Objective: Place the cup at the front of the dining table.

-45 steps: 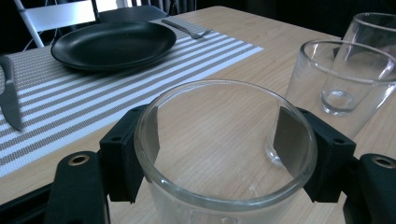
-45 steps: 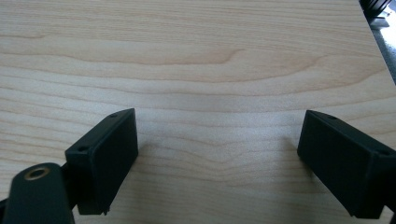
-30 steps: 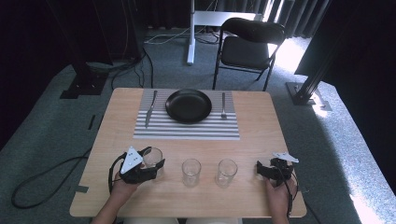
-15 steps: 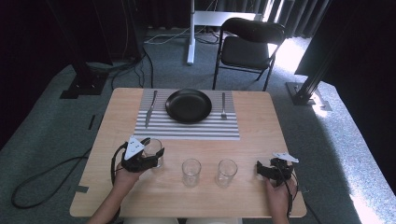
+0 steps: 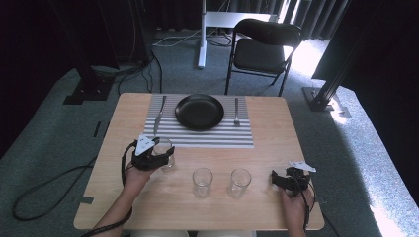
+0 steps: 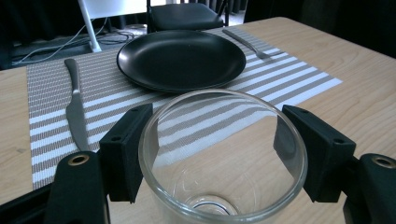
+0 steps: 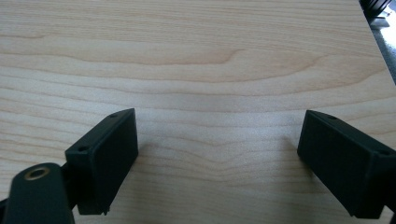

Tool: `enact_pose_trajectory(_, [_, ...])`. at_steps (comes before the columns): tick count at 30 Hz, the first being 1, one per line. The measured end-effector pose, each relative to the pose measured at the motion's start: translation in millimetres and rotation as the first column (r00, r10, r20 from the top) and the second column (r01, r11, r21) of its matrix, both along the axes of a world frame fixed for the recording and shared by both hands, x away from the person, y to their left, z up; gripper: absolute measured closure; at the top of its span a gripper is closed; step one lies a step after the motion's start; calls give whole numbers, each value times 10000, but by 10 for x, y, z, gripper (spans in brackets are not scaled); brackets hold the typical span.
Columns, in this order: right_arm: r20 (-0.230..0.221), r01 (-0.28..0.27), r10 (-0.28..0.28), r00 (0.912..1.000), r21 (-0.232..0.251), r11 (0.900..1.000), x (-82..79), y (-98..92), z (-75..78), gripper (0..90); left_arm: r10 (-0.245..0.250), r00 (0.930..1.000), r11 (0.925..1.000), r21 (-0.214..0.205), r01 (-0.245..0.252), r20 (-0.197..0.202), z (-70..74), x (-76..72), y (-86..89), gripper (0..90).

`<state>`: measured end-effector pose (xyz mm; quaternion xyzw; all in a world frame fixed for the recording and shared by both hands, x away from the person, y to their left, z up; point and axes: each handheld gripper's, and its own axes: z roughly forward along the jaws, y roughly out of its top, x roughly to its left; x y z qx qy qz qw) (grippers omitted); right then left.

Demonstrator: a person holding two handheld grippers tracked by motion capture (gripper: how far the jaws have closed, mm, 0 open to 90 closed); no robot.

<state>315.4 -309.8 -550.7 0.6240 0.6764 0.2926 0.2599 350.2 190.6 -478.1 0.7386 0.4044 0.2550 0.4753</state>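
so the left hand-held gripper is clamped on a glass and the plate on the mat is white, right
Not quite: the plate is black, as the left gripper view shows. The rest holds: the left hand-held gripper is clamped on a glass, and the plate sits on the mat.

Black plate (image 5: 199, 111) on striped placemat (image 5: 197, 136), knife (image 5: 159, 115) left, fork (image 5: 236, 111) right; folding chair (image 5: 262, 49) beyond.

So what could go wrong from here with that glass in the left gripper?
The left gripper clamps the smooth clear glass only at its sides, so it might slip or tip if lifted fast. The knife and the striped placemat lie just beyond it; a low carry forward could catch the mat's edge or bump the knife. The black plate sits close behind, so an overshoot could knock glass against it.
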Motion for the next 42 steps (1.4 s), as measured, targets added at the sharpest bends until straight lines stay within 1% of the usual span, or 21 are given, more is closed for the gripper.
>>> enact_pose_trajectory(2, [1,-2,2,10000,-1,10000,0,0,0,117,64,10000,9999,77,-64,-11,-4,37,-13,292])
enact_pose_trajectory(4, [0,0,0,10000,0,10000,0,0,0,117,149,9999,9999,65,-148,-71,-2,80,-22,292])
enact_pose_trajectory(5, [1,-2,2,10000,-1,10000,0,0,0,117,171,9998,9998,135,-170,-80,5,102,-28,292])
enact_pose_trajectory(7, [-1,1,-1,10000,1,10000,0,0,0,117,275,9996,9995,186,-274,-53,23,144,-43,292])
enact_pose_trajectory(9, [0,0,0,10000,1,10000,0,0,0,117,346,9994,9993,135,-345,-58,46,188,-47,293])
enact_pose_trajectory(13, [0,1,-1,10000,1,10000,0,0,0,117,469,9989,9989,-97,-470,-58,107,312,-37,293])
enact_pose_trajectory(17, [0,0,0,10000,0,10000,0,0,0,117,544,9985,9985,17,-544,1,152,422,-42,293])
enact_pose_trajectory(18, [2,-3,3,10000,-2,10000,0,0,0,117,485,9988,9988,25,-485,0,160,449,-44,293])
enact_pose_trajectory(19, [2,-2,2,10000,-2,10000,0,0,0,117,524,9986,9986,-33,-524,-47,167,474,-43,293])
enact_pose_trajectory(22, [1,-3,3,10000,-2,10000,0,0,0,117,571,9983,9984,37,-571,-85,182,537,-42,293])
enact_pose_trajectory(23, [3,-3,3,10000,-2,10000,0,0,0,117,579,9983,9983,81,-578,-79,184,556,-41,293])
enact_pose_trajectory(26, [2,-3,3,10000,-3,10000,0,0,0,117,580,9983,9983,16,-580,-24,201,609,-39,293])
enact_pose_trajectory(28, [1,-4,4,10000,-3,10000,0,0,0,116,546,9985,9985,-4,-546,-60,221,646,-47,293])
enact_pose_trajectory(31, [3,-3,3,10000,-2,10000,0,0,0,117,503,9987,9986,192,-502,-58,260,689,-72,293])
enact_pose_trajectory(33, [3,-4,4,10000,-2,10000,0,0,0,117,643,9979,9977,222,-644,21,282,714,-79,293])
enact_pose_trajectory(35, [3,-2,2,10000,-2,10000,0,0,0,117,631,9980,9979,163,-630,-57,296,750,-66,293])
enact_pose_trajectory(37, [5,-3,3,10000,-1,10000,0,0,0,116,640,9979,9978,144,-640,-54,301,782,-44,292])
enact_pose_trajectory(38, [3,-5,5,10000,-4,10000,0,0,0,117,716,9974,9974,68,-715,-122,302,802,-35,292])
enact_pose_trajectory(42, [3,-5,5,10000,-4,10000,0,0,0,117,851,9963,9962,188,-848,-131,292,854,-17,293])
